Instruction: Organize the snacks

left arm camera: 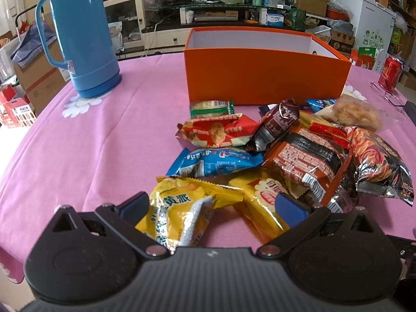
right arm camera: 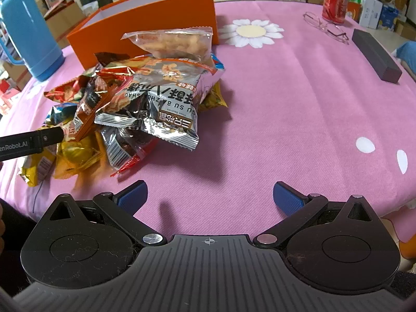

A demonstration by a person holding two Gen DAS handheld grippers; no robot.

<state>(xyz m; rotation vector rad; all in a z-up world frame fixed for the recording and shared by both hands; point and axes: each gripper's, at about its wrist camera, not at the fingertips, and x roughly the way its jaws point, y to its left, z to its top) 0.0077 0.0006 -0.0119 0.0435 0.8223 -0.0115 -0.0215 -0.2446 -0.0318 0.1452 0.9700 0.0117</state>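
Left wrist view: left hand-held gripper [left arm camera: 213,205], black body, blue ribbed pads, jaws spread wide over the near edge of the snack pile. Yellow pie packet [left arm camera: 179,215], glossy crinkled foil, lies between the pads; whether they touch it cannot be told. Second yellow packet [left arm camera: 260,197] is just beside the right pad. Beyond them: blue packet [left arm camera: 215,162], red cracker packet [left arm camera: 221,130], green-ended packet [left arm camera: 212,108], dark brown foil packet [left arm camera: 278,122], brick-red packet [left arm camera: 306,156], black noodle-print bag [left arm camera: 379,161], clear bag of fried pieces [left arm camera: 356,113]. Orange box [left arm camera: 265,75], rectangular, matte card, white inside, open-topped, stands just behind the pile. Blue flask [left arm camera: 83,33], smooth plastic with handle, well apart to the left.

Right wrist view: right hand-held gripper [right arm camera: 210,199], jaws wide, holding nothing, over bare cloth near the pile [right arm camera: 145,91], which lies ahead to its left. Bench [right arm camera: 299,109] carries a pink woven cloth with white daisies. Red can [right arm camera: 335,2], spectacles [right arm camera: 327,27] and dark oblong case [right arm camera: 377,54] far right. Cluttered shelves and cartons behind.
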